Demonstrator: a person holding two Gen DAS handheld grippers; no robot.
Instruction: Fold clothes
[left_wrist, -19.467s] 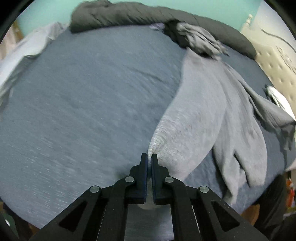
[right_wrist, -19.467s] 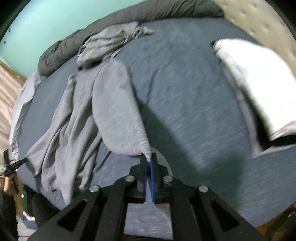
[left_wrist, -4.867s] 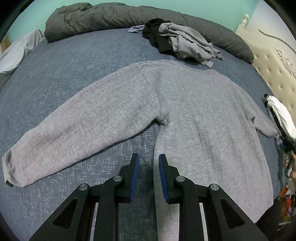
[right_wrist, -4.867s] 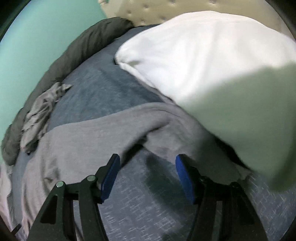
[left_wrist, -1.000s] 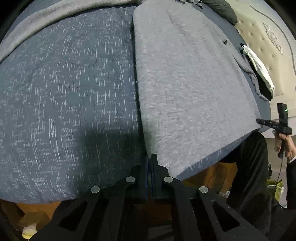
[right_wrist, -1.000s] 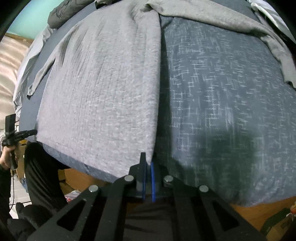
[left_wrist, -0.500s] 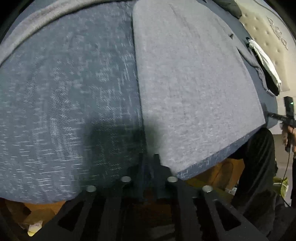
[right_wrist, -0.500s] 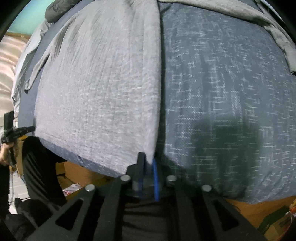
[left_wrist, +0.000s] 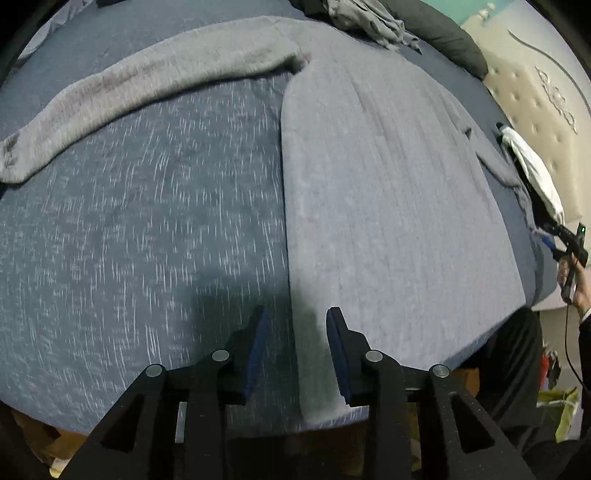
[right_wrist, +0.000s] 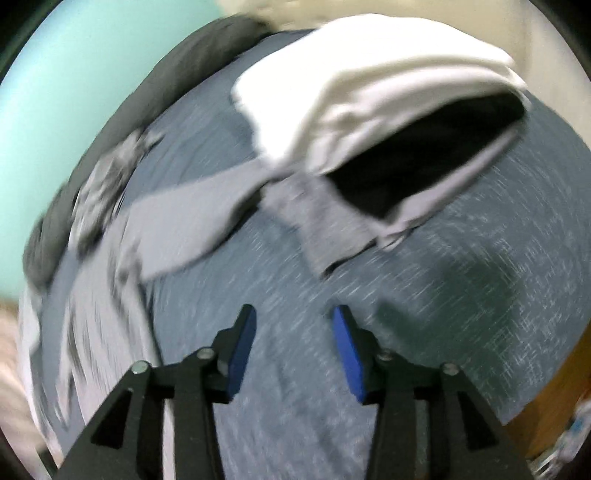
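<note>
We see the grey sweater (left_wrist: 388, 192) lying flat on the bed (left_wrist: 147, 221). Our left claw (left_wrist: 295, 350) is opening over its hem edge, pinching nothing. Our right claw (right_wrist: 293, 349), beside the sweater, is opening over bare bed.

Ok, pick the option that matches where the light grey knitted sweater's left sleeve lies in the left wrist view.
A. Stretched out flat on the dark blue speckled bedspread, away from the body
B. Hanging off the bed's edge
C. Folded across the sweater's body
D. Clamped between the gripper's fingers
A: the left sleeve of the light grey knitted sweater lies spread out on the dark blue speckled bedspread, clear of the body and of the opening left gripper.
</note>
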